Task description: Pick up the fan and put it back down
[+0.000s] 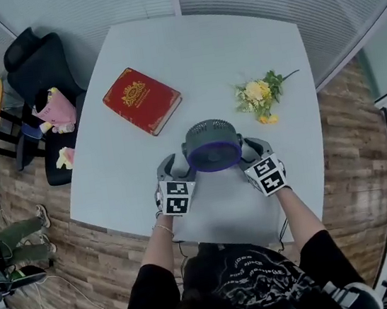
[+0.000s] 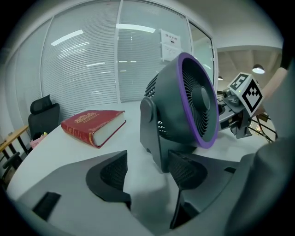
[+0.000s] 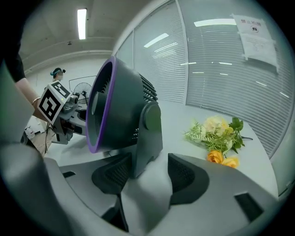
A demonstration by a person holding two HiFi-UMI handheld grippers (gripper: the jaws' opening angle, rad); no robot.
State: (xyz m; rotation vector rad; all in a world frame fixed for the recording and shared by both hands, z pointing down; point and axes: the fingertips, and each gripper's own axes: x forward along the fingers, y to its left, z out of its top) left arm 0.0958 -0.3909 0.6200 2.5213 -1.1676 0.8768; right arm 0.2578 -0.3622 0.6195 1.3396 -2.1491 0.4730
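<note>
Dark grey desk fan (image 1: 212, 147) with a purple front ring stands on the white table (image 1: 200, 49) near its front edge, face turned toward the person, flanked by both tongs.

Left gripper (image 2: 147, 168): jaws apart. The fan's side upright sits at the gap, close to the fan-side jaw; contact cannot be confirmed. The outer jaw is clear of it.

Right gripper (image 3: 147, 171): jaws apart, with the opposite upright close to its fan-side jaw and the outer jaw clear.

Neither tong is clamped.

A red hardback book (image 1: 142, 100) lies beyond the fan to the left. A yellow flower bunch (image 1: 260, 94) lies beyond it to the right. Both are apart from the fan.
</note>
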